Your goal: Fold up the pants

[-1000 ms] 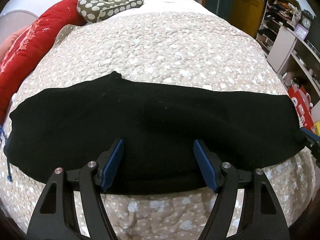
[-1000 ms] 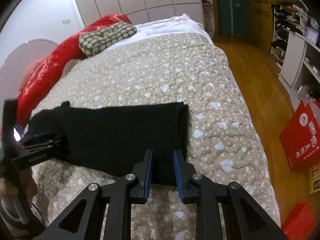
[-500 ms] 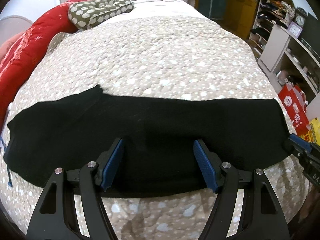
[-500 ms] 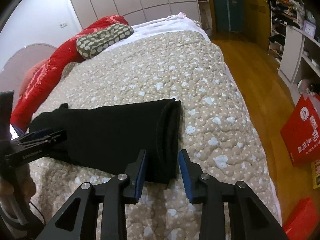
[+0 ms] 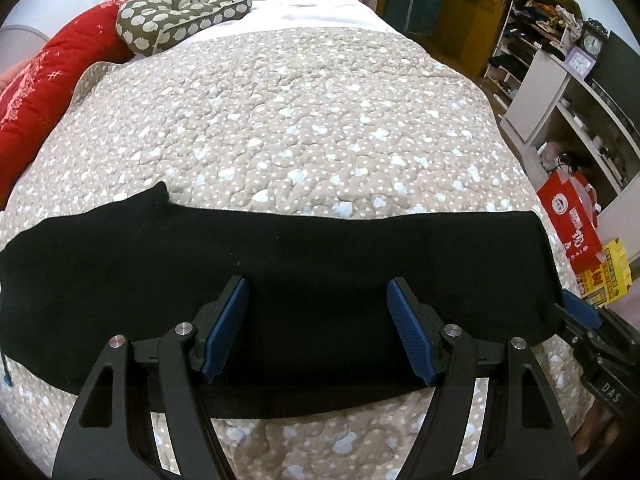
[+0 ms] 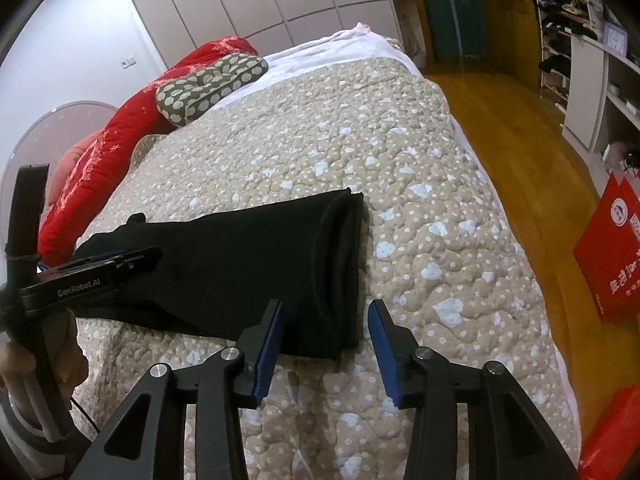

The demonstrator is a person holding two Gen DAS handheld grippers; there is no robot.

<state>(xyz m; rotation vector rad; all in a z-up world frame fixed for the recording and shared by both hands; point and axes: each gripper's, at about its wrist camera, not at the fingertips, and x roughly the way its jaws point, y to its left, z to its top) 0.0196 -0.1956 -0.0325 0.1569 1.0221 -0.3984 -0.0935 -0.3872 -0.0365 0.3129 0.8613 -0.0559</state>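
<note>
Black pants [image 5: 280, 264] lie folded lengthwise in a long flat band across the near part of the bed. My left gripper [image 5: 318, 320] is open and empty over the middle of the near edge of the pants. In the right wrist view the pants [image 6: 224, 264] end at the leg cuffs [image 6: 340, 276]. My right gripper [image 6: 326, 334] is open and empty, its jaws on either side of the near cuff corner. The right gripper also shows at the right edge of the left wrist view [image 5: 580, 312], and the left gripper in the right wrist view [image 6: 116, 264].
The bed has a beige spotted quilt [image 5: 304, 112]. A red duvet [image 5: 44, 76] and an olive dotted pillow [image 5: 180, 16] lie at the far left. Shelves [image 5: 568, 80] and red bags [image 5: 572, 220] stand beyond the bed's right edge. A wooden floor [image 6: 520, 128] runs alongside.
My right gripper opened from shut on the cuff end and let the pants go. The pants now lie flat. My left gripper stayed open and drew slightly back.
</note>
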